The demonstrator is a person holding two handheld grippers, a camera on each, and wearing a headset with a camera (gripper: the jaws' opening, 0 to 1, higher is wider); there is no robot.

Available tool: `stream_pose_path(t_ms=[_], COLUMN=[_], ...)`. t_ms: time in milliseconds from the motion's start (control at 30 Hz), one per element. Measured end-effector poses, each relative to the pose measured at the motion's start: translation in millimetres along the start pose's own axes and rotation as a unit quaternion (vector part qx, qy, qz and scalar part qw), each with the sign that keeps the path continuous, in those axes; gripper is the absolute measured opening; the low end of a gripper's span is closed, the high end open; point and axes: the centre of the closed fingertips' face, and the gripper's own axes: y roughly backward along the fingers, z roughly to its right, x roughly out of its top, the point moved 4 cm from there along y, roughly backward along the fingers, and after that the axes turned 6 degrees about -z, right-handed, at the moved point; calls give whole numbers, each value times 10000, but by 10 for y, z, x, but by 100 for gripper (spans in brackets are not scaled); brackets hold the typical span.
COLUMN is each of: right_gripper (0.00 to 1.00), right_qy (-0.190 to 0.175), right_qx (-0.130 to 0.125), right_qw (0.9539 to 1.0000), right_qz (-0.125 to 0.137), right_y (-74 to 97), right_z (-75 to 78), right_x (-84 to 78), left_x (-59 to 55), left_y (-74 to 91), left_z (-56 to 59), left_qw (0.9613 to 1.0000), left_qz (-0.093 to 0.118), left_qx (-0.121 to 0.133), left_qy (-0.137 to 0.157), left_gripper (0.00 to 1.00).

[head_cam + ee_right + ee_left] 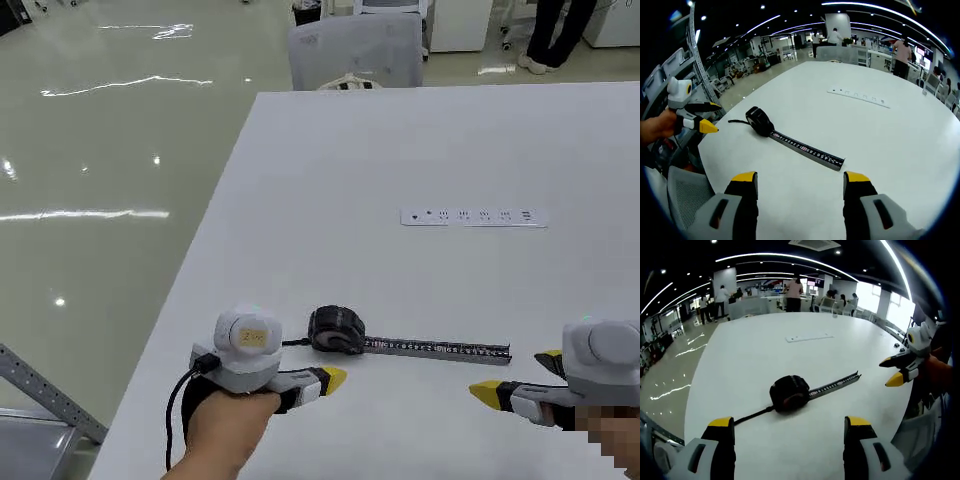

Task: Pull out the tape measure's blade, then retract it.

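Retracting comes next: blade [437, 348] lies out of the tape measure [335, 330]; left gripper [788, 422] and right gripper [800, 176], fingers open, empty, must seize it.

Head view looks down; gripper views face inward (share tape measure [335, 330]).

**Tape measure sits ahead of open jaws**

The left gripper [788, 424] holds its yellow-tipped jaws wide apart, short of the tape measure [789, 393] on the table [750, 355]. The blade [835, 385] lies pulled out, pointing toward the right gripper [890, 372], whose jaws are parted. A power strip [809, 337] lies beyond.
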Motion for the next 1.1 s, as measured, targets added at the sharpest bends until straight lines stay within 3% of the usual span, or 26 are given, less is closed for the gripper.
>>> stream_pose_path(t_ms=[233,400,633,1100], right_gripper=[74,76,77,77], right_qy=[-98,-125,-200,-476], right_qx=[-115,-113,-151,-252], right_qw=[9999,9998,9995,9984], right_qz=[71,122,193,169], right_y=[144,227,333,570], right_z=[-48,-120,-212,-352], right_x=[62,102,153,118], left_x=[-2,6,2,-64], left_y=[102,183,304,528], left_z=[14,55,57,109], left_qw=[9997,9994,9993,9972], left_qz=[45,51,44,-78], left_qx=[131,89,173,283], left_qy=[211,334,332,691], left_gripper=[92,92,92,94])
